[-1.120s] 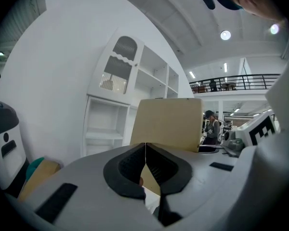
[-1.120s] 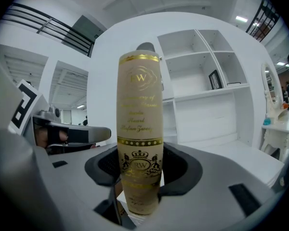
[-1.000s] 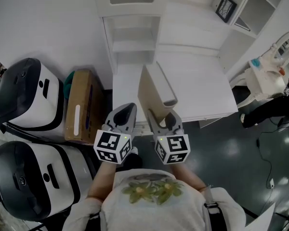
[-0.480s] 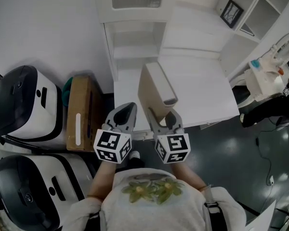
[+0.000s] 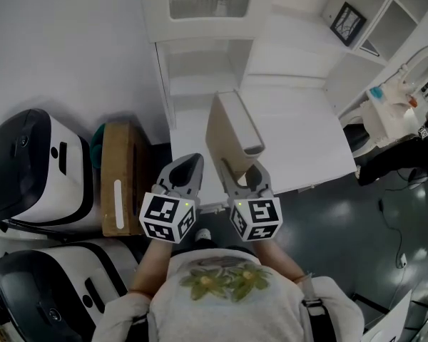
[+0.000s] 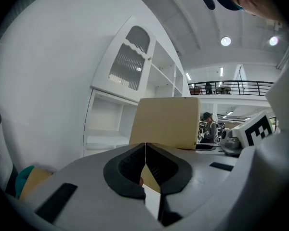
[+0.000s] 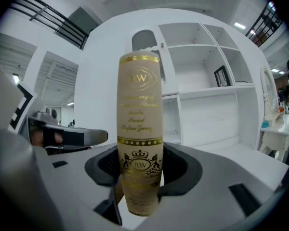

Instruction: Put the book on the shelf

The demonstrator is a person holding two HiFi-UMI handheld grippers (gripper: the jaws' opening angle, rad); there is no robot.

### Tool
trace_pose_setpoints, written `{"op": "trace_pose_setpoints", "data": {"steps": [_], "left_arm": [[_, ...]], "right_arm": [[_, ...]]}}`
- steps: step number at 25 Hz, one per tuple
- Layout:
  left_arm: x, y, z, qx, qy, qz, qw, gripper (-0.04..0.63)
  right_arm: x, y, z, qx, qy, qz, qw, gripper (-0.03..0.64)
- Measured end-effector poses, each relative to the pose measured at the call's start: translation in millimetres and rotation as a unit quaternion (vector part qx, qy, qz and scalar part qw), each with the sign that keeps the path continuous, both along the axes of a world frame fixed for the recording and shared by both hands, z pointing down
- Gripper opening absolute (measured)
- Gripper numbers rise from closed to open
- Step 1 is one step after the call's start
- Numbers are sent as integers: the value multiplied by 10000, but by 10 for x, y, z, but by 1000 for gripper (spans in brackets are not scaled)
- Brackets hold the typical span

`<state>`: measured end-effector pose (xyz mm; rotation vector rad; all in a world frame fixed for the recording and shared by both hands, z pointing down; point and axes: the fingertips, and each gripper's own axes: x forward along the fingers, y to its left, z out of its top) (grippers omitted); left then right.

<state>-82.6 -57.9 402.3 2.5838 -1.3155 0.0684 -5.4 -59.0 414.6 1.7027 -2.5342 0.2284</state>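
My right gripper [image 7: 140, 166] pinches the lower spine of the beige hardback book with gold lettering [image 7: 140, 105]. The jaws are spread wide around it and the book is upright (spine faces that gripper's camera). In the head view the book is held above the near part of the white tabletop [image 5: 307, 148], not yet on the tall white shelf unit [image 5: 200, 63] behind it. My left gripper [image 6: 145, 153] is just beside the right, jaws pressed together, nothing between them. A brown cardboard box [image 5: 118, 169] sits left of the table, next to two black-and-white rounded machines [image 5: 28, 162].
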Motion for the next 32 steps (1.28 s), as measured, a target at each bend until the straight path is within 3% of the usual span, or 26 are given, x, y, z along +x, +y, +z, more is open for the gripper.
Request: {"op": "trace_pose_setpoints", "data": {"steps": [14, 32], "left_arm": [[-109, -243, 107, -119, 116, 99, 9998, 29], [83, -654, 46, -169, 51, -18, 9998, 29]], "right_arm": [[-69, -219, 11, -27, 48, 175, 9998, 225], [154, -730, -25, -83, 7, 92, 9999, 225]]}}
